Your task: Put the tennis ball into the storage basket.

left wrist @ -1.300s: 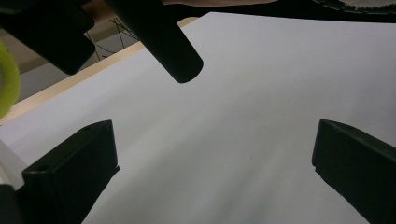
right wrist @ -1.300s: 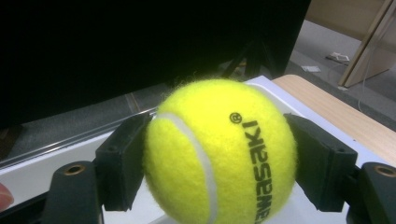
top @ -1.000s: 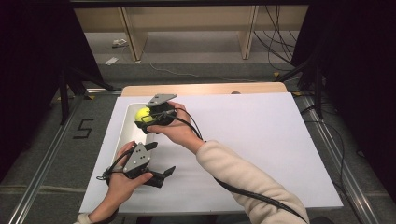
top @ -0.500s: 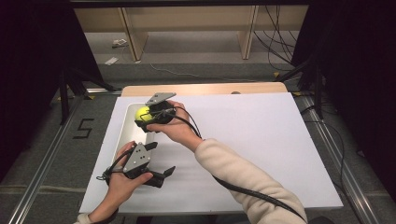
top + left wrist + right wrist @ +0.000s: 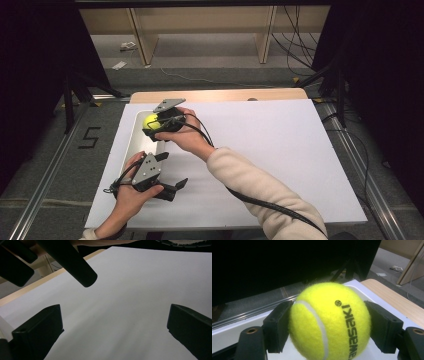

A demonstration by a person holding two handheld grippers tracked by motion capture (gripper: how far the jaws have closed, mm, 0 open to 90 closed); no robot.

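Note:
A yellow tennis ball [image 5: 329, 320] with black lettering sits clamped between the two black jaws of my right gripper [image 5: 329, 327]. In the high view that right gripper [image 5: 152, 124] holds the tennis ball [image 5: 150, 120] over the far end of a white tray [image 5: 135, 150] at the table's left. My left gripper [image 5: 175, 189] lies near the front left of the white sheet [image 5: 280, 150], its jaws wide apart and nothing between them. In the left gripper view the left gripper [image 5: 115, 325] looks across the bare white sheet [image 5: 125, 290].
The white sheet covers a wooden table whose far edge [image 5: 220, 95] shows as a tan strip. Black cables [image 5: 260, 200] trail from the grippers along the forearm. Metal rails [image 5: 45, 185] run along both sides, and shelving legs [image 5: 145, 40] stand beyond the table.

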